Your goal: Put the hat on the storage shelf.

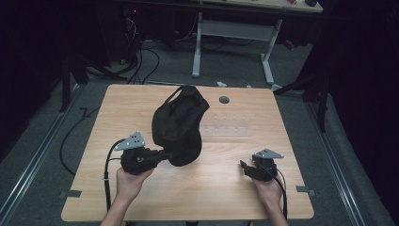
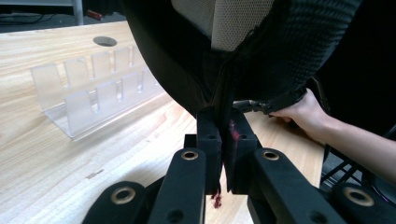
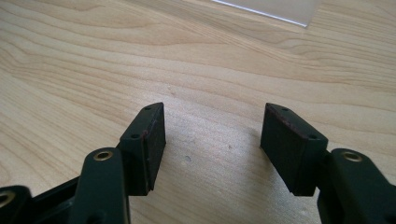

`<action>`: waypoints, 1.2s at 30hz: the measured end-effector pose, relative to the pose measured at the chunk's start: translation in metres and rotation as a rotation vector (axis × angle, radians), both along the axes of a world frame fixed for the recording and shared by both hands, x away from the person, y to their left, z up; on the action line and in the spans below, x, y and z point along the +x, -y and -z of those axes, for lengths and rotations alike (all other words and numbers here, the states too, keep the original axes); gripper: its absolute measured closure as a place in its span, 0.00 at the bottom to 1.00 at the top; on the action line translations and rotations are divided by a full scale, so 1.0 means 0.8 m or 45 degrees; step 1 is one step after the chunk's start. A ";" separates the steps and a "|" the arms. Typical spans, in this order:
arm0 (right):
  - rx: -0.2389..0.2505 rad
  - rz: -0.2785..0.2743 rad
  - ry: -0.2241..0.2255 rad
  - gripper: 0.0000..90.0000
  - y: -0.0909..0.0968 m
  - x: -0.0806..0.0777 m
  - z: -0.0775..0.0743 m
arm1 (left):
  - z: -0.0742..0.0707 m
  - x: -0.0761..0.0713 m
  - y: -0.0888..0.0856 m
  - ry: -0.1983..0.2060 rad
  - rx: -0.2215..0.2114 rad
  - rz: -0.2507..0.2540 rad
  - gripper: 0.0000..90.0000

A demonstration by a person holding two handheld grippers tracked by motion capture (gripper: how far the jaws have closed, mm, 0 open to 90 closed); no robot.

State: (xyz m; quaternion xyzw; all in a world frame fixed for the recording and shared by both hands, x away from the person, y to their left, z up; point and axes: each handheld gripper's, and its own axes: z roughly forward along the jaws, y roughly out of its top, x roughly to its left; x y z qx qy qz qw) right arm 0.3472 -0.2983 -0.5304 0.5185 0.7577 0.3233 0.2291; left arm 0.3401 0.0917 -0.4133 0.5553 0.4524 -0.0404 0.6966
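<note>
dim room, pale wooden table (image 1: 141, 197) taking up the middle of the high view, a second desk standing off at the far side.

left gripper (image 1: 165, 154) is clamping its jaws on the near lower edge of a black bag (image 1: 179, 125); in the left gripper view the fabric is pinched flat between the two pads (image 2: 208, 140), a seam running up from the pinch. bag is hanging raised over the table's middle, long axis running near-to-far, mouth end tilting to the far side, bulk lying far-right of the left gripper.

right gripper (image 1: 243, 166) is sitting low at the near right, jaws spread wide and gripping nothing, bare wood showing between them in the right gripper view. bag is lying to its left, well apart, so the left hand is the nearer one.

clear plastic rack (image 2: 95, 88) is resting on the table just right of the bag.

judgement: any second grasp calls for the right gripper travelling left toward the bag's free side.
</note>
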 end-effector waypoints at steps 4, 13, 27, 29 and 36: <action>-0.011 0.003 0.008 0.44 0.000 0.000 0.001 | -0.007 0.009 0.000 0.017 0.003 -0.035 0.96; -0.013 0.002 0.003 0.42 -0.001 -0.001 0.000 | -0.026 0.036 -0.003 0.053 0.002 -0.129 0.96; -0.009 -0.004 0.001 0.41 -0.002 -0.001 0.000 | -0.032 0.078 0.012 0.091 0.089 -0.241 0.96; -0.008 -0.003 0.001 0.41 -0.002 -0.001 0.000 | -0.030 0.082 0.015 0.099 0.107 -0.250 0.96; -0.008 -0.005 0.000 0.40 -0.002 -0.001 0.000 | -0.023 0.098 0.020 0.091 0.137 -0.306 0.96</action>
